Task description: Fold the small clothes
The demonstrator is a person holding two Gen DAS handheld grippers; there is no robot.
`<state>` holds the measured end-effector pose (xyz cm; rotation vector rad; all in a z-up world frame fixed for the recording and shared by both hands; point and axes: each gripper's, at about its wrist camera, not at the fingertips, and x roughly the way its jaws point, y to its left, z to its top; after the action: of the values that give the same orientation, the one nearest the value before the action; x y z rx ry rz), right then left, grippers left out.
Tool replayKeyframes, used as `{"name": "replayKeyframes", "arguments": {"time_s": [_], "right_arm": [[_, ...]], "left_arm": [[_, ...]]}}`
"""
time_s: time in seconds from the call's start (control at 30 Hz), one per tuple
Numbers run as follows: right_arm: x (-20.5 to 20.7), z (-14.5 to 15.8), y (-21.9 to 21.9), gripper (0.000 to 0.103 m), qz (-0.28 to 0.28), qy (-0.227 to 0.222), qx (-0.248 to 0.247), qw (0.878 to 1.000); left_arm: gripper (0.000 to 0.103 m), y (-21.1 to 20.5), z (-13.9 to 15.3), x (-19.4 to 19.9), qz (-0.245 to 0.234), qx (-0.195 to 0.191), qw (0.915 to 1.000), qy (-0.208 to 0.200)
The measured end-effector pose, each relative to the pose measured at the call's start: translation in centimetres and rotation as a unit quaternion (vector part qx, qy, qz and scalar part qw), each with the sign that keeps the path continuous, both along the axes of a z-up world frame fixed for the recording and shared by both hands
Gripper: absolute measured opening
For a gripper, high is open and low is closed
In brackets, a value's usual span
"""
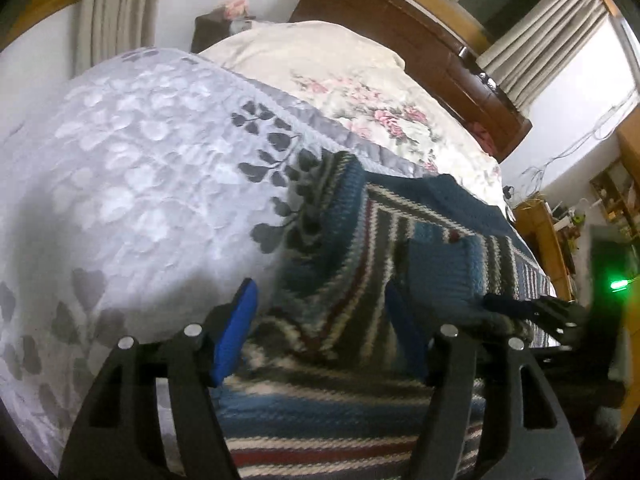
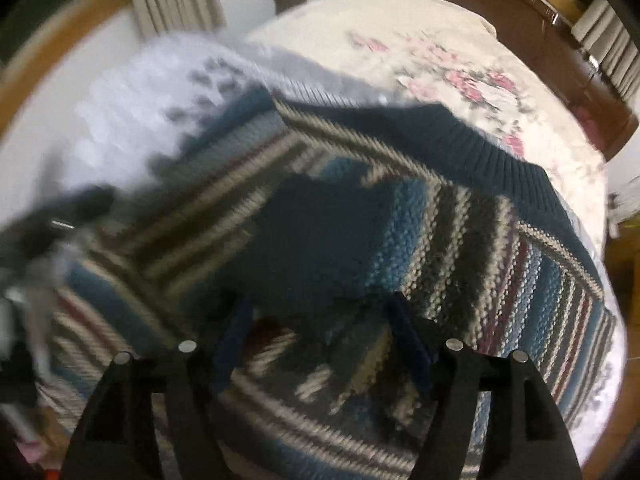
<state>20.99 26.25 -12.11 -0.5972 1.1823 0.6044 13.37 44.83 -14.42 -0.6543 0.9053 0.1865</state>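
**Striped knit sweater on bed, both grippers spread over it mid-fold**

Left wrist view: the left gripper (image 1: 320, 316) is seen with its blue fingers (image 1: 234, 332) spread wide; nothing is pinched between them. It is held low over the near-left part of the striped sweater (image 1: 360, 248), one finger at the garment's left edge where it meets the grey leaf-print bedspread (image 1: 132, 168). A dark blue ribbed cuff (image 1: 440, 276) is laid back on top of the body, probably a sleeve already folded in. The right gripper (image 1: 552, 316) is caught at the right edge, resting on or just above the knit; contact cannot be told. A floral pillow (image 1: 360, 92) and a wooden headboard (image 1: 420, 36) are seen beyond, well apart from the sweater.

Right wrist view: heavily blurred. The right gripper (image 2: 324, 324) is shown with its fingers (image 2: 412, 340) wide apart, straddling a bunched bit of knit below the dark blue cuff (image 2: 320, 240); whether fabric is touched cannot be told, and no clamping is seen. The sweater (image 2: 500, 248) is spread across the bedspread (image 2: 120, 112), its ribbed dark hem (image 2: 460, 136) toward the pillow (image 2: 440, 60). The left gripper (image 2: 44, 232) is smeared at the left edge.

The wide spread is judged to suit picking up thick knit edges for the next fold.
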Motion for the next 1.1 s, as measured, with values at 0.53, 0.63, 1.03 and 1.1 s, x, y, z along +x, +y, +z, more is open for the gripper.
{"name": "replayKeyframes", "arguments": {"time_s": [0.53,0.63,1.03,1.1], "right_arm": [[5.2,6.0,-17.8,0.012,-0.215,0.049,0.257,0.941],[5.7,4.8,-22.5,0.030,-0.262,0.048,0.252,0.930],[7.5,0.8,-29.6,0.048,-0.317,0.118,0.340,0.878],[7.8,0.9,-29.4,0.021,-0.315,0.112,0.338,0.880]], "left_arm": [[0.069,-3.3,-1.0,2.1,-0.033,0.034,0.9987,0.020],[0.069,-3.8,-1.4,2.5,-0.033,0.047,0.9979,0.028],[0.069,-6.7,0.9,3.5,-0.039,0.086,0.9955,-0.004],[0.071,-7.4,1.1,3.6,-0.053,0.094,0.9941,-0.011]]}}
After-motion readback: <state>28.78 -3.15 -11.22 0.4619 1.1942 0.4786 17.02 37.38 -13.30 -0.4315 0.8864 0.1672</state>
